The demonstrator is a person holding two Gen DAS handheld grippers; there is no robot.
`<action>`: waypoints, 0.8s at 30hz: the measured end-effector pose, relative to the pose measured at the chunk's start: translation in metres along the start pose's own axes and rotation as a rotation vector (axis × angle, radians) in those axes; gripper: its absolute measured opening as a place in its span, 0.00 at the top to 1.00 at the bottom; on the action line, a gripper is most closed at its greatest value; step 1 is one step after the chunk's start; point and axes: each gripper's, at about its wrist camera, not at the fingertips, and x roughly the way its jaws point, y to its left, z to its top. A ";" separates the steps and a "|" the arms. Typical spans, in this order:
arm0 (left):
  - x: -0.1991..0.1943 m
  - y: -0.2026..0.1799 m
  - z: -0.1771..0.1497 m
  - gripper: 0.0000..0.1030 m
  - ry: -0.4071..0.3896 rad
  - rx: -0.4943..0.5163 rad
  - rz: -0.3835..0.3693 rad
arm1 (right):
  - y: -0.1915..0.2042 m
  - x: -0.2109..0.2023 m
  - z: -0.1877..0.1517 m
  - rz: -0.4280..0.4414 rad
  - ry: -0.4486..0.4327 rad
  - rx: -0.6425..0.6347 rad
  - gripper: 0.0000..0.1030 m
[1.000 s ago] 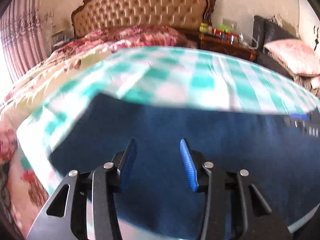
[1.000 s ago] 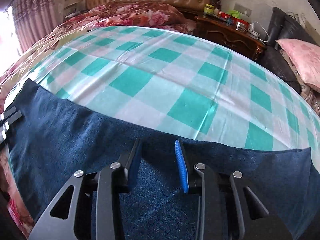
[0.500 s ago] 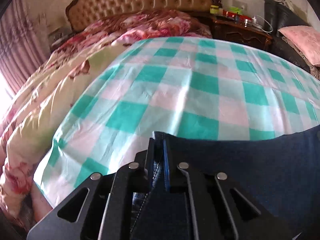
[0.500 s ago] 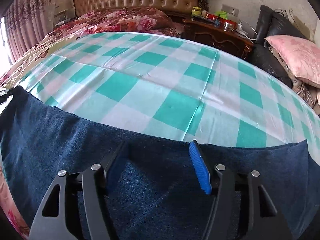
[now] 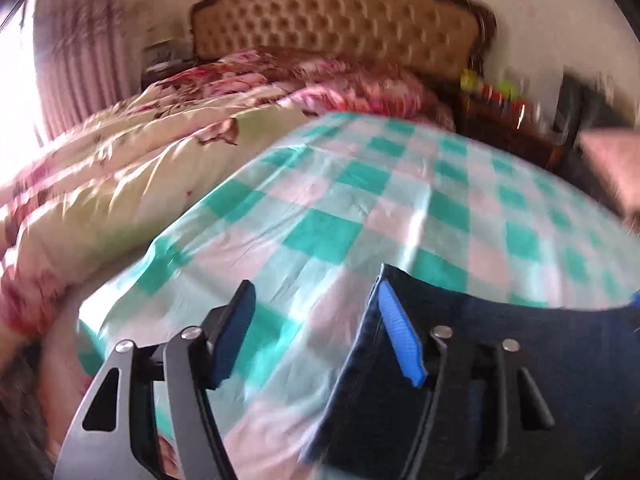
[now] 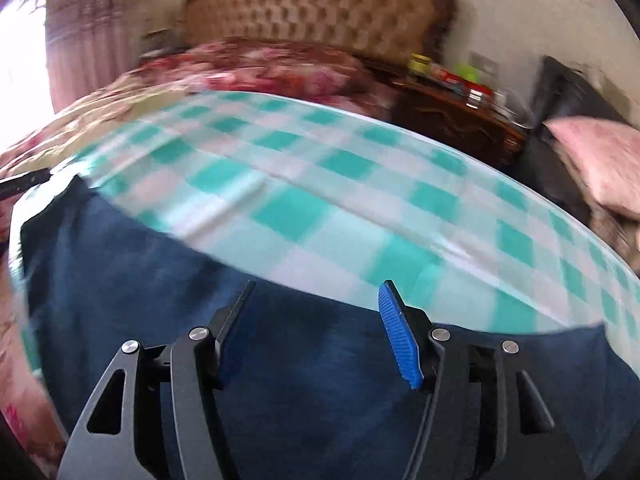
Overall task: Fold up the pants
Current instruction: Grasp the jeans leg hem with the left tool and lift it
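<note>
The dark blue pants [image 6: 312,360] lie flat across the near part of the green-and-white checked sheet [image 6: 320,208]. In the left wrist view the pants' left end [image 5: 460,380] lies under the right finger, its edge running up to a corner. My left gripper [image 5: 316,308] is open and empty, straddling that edge above the checked sheet [image 5: 320,232]. My right gripper [image 6: 316,308] is open and empty, low over the middle of the pants near their far edge. Both views are blurred by motion.
A tufted tan headboard [image 6: 312,12] and floral quilts [image 5: 120,160] sit at the back and left. A dark wooden nightstand [image 6: 460,116] with small items stands at the back right, beside a pink pillow [image 6: 600,160].
My left gripper was shut on the pants' left edge half a second ago; it has opened and let go. My right gripper stays open and has shifted slightly over the pants.
</note>
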 end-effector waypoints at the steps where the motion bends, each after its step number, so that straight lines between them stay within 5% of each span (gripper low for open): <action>1: -0.010 0.008 -0.007 0.42 -0.015 -0.043 -0.040 | 0.010 0.004 0.002 0.009 0.009 -0.027 0.43; 4: -0.029 0.020 -0.030 0.54 -0.024 -0.093 -0.107 | 0.030 0.029 0.003 -0.054 0.071 -0.101 0.46; 9: -0.038 0.025 -0.062 0.64 0.011 -0.103 -0.187 | 0.016 0.037 0.009 -0.169 0.082 -0.031 0.45; 16: -0.014 0.016 -0.078 0.68 0.072 -0.045 -0.152 | 0.022 -0.022 -0.008 0.024 0.073 0.008 0.45; 18: -0.013 0.017 -0.078 0.78 0.079 -0.043 -0.171 | 0.034 -0.030 -0.020 0.051 0.084 -0.017 0.45; 22: -0.014 0.012 -0.076 0.78 0.088 -0.026 -0.143 | 0.047 -0.027 -0.041 0.050 0.119 -0.020 0.43; 23: -0.017 0.011 -0.075 0.72 0.085 -0.023 -0.122 | 0.050 -0.023 -0.047 0.045 0.134 -0.024 0.43; 24: -0.021 0.008 -0.073 0.53 0.071 -0.014 -0.060 | 0.051 -0.021 -0.050 0.034 0.142 -0.026 0.42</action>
